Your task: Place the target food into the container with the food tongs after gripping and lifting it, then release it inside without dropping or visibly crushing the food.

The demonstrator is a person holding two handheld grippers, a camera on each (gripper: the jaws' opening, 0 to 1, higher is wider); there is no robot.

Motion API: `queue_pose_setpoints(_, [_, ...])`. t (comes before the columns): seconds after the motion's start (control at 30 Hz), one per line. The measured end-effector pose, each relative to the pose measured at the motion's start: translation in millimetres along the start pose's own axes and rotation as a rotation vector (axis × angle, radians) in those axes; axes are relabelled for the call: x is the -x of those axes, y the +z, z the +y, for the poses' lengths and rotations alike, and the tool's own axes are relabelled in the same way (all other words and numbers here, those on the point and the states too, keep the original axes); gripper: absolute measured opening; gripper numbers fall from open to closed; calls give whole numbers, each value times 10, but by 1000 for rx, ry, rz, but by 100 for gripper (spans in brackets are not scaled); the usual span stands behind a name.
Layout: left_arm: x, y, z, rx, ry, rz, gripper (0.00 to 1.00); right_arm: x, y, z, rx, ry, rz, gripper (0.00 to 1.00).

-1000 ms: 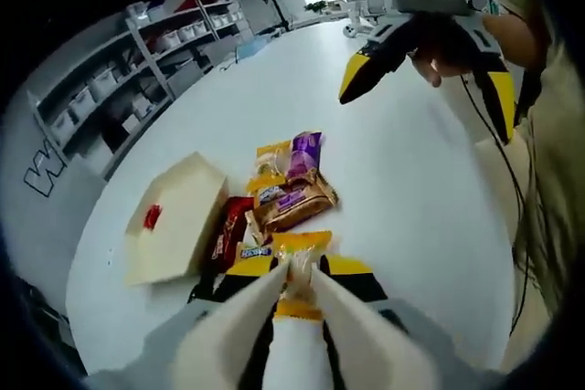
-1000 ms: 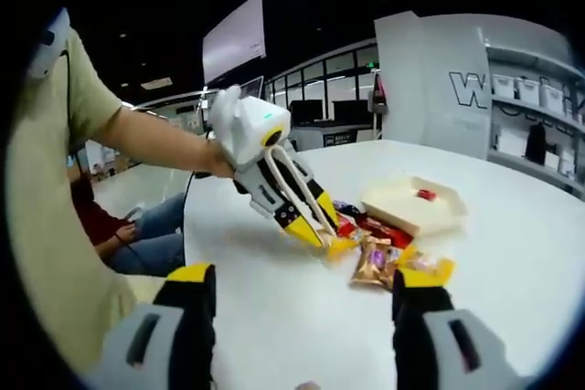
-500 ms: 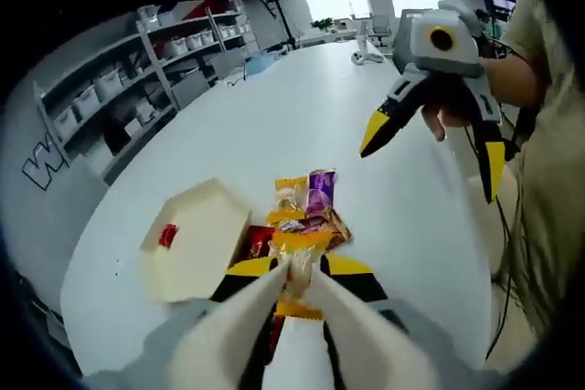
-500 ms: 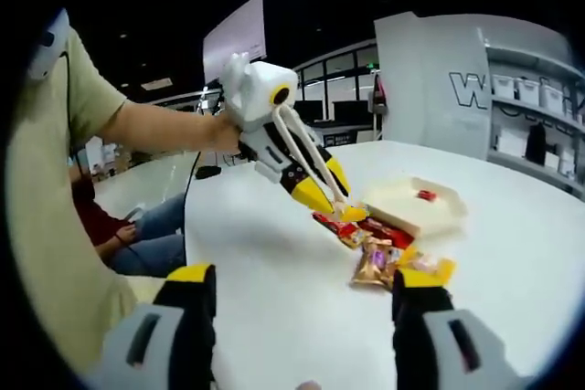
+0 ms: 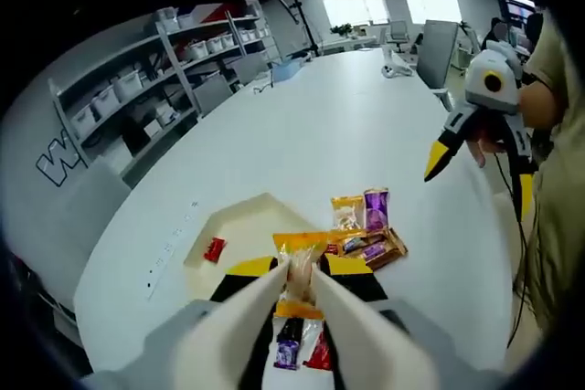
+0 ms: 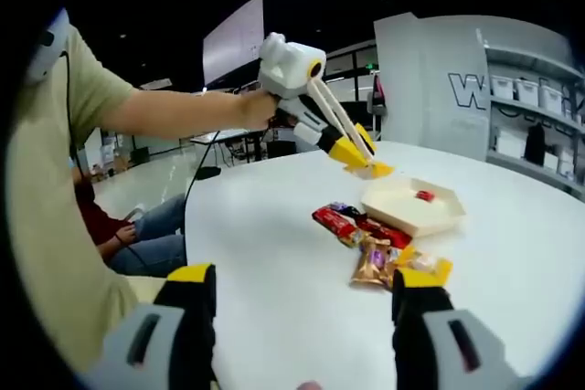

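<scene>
Snack packet [image 5: 299, 267] (probably yellow) above white table [image 5: 302, 148]

Left gripper [image 6: 366, 160] rises off the white table [image 6: 274, 262] with the yellow snack packet [image 5: 302, 267] clamped between its tong tips. A second ago it was low, tips at the edge of the snack pile [image 6: 375, 244]; half a second ago, partly raised; now high, over the near edge of the cream container [image 6: 413, 207]. In the left gripper view the table drops away: container and remaining packets shrink and slide toward the jaws, and the right gripper [image 5: 480, 148] shows smaller and farther to the right.
</scene>
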State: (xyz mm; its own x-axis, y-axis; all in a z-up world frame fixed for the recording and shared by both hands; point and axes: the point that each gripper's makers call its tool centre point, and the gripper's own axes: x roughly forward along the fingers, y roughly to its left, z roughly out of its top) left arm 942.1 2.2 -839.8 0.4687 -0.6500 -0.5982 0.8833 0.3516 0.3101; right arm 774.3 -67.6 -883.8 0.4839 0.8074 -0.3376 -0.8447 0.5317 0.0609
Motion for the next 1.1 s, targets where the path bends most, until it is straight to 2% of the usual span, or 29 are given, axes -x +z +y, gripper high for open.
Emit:
queue_pose_setpoints(0.17, [-99,-8,172,3,23,23,17,-15,26,-1,3,2,-2,77])
queue_pose_setpoints(0.37, [-223,-62,273,-6,37,50,17,-22,37,17,7,5,-3,77])
queue_pose_setpoints(0.6, [-336,-132,424,24,62,69,17,-8,26,16,7,4,-2,77])
queue_pose_setpoints(0.83, [-482,-299,673,53,108,116,18,-7,25,29,9,6,-1,77])
queue_pose_setpoints(1.1, [-565,-431,935,130,162,139,18,-10,14,38,8,7,2,77])
